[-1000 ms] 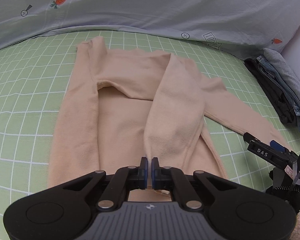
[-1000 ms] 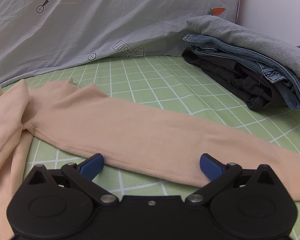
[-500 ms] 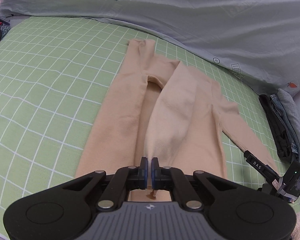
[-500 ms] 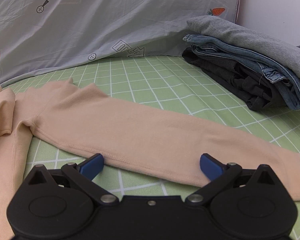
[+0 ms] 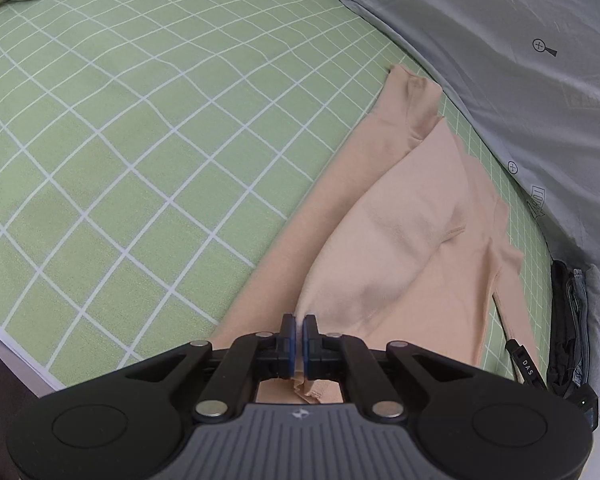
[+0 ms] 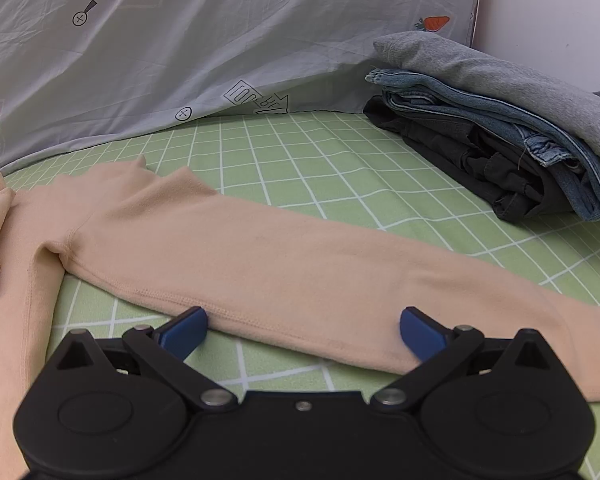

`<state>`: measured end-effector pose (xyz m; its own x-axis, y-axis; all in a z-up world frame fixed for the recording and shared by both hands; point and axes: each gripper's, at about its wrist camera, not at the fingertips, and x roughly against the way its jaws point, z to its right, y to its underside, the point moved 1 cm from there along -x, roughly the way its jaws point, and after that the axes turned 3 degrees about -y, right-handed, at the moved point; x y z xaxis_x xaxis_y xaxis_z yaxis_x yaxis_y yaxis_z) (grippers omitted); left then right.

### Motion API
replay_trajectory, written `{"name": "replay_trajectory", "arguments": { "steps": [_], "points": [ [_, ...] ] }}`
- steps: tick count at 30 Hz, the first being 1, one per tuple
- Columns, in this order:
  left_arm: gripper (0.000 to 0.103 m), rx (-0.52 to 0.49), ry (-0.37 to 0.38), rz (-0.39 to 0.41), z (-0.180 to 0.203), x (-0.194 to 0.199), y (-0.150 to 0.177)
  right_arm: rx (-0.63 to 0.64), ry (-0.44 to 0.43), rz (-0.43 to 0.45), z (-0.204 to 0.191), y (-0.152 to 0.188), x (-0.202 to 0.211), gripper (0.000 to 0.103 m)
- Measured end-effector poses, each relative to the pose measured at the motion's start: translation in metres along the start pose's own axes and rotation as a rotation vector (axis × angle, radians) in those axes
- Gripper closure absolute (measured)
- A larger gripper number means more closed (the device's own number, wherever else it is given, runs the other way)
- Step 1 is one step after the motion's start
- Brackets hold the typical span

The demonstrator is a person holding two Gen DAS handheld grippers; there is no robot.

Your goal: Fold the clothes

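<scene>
L gripper [image 5: 299, 326] pinching sleeve [image 5: 388, 248], lifted higher | R gripper [image 6: 302, 330] unchanged, fingers apart

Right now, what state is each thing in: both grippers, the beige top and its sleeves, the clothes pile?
Left gripper: shut on a pinched fold of the beige top.
Right gripper: open, jaws wide, holding nothing.
Beige top: partly folded, one sleeve laid over the body.
Outstretched sleeve: flat on the green checked sheet, unfolded.
Clothes pile: folded and stacked, grey on top, denim, then black.
</scene>
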<state>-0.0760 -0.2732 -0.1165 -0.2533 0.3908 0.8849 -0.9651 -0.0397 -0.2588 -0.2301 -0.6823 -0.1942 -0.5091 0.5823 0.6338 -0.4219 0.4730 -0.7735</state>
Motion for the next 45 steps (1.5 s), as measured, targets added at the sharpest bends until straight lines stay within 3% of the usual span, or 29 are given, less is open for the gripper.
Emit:
{"name": "replay_trajectory", "arguments": {
  "steps": [8, 13, 16, 18, 21, 26, 29, 33, 38, 45],
  "points": [
    [0.098, -0.084, -0.082, -0.053, -0.008, -0.016, 0.007, 0.004, 0.003, 0.000, -0.001, 0.000, -0.001, 0.000],
    [0.093, -0.186, -0.127, -0.084, 0.003, -0.019, 0.003, 0.008, 0.007, -0.001, -0.001, 0.000, -0.001, 0.000],
    [0.079, -0.235, -0.164, -0.062, 0.010, -0.014, -0.006, 0.007, 0.009, -0.001, -0.002, 0.000, -0.001, 0.000],
    [0.064, -0.254, -0.181, -0.008, 0.016, -0.008, -0.018, 0.007, 0.011, -0.001, -0.002, 0.000, -0.001, 0.000],
    [0.049, -0.260, -0.193, 0.061, 0.025, -0.004, -0.037, 0.006, 0.014, -0.002, -0.003, 0.001, -0.001, 0.000],
    [0.041, -0.311, -0.189, 0.086, 0.053, -0.024, -0.069, 0.010, 0.015, -0.002, -0.004, 0.002, 0.000, 0.000],
    [0.029, -0.432, -0.198, 0.077, 0.084, -0.048, -0.077, 0.013, 0.008, -0.002, -0.005, 0.002, -0.001, 0.000],
    [0.029, -0.613, -0.222, 0.046, 0.121, -0.081, -0.075, 0.037, -0.009, 0.000, -0.006, 0.001, 0.001, 0.000],
    [0.021, -0.698, -0.236, 0.007, 0.138, -0.110, -0.066, 0.015, 0.089, 0.026, 0.016, -0.006, 0.006, 0.000],
    [0.005, -0.673, -0.251, 0.017, 0.128, -0.116, -0.062, -0.085, 0.259, 0.037, 0.073, -0.011, 0.019, 0.000]
  ]
}}
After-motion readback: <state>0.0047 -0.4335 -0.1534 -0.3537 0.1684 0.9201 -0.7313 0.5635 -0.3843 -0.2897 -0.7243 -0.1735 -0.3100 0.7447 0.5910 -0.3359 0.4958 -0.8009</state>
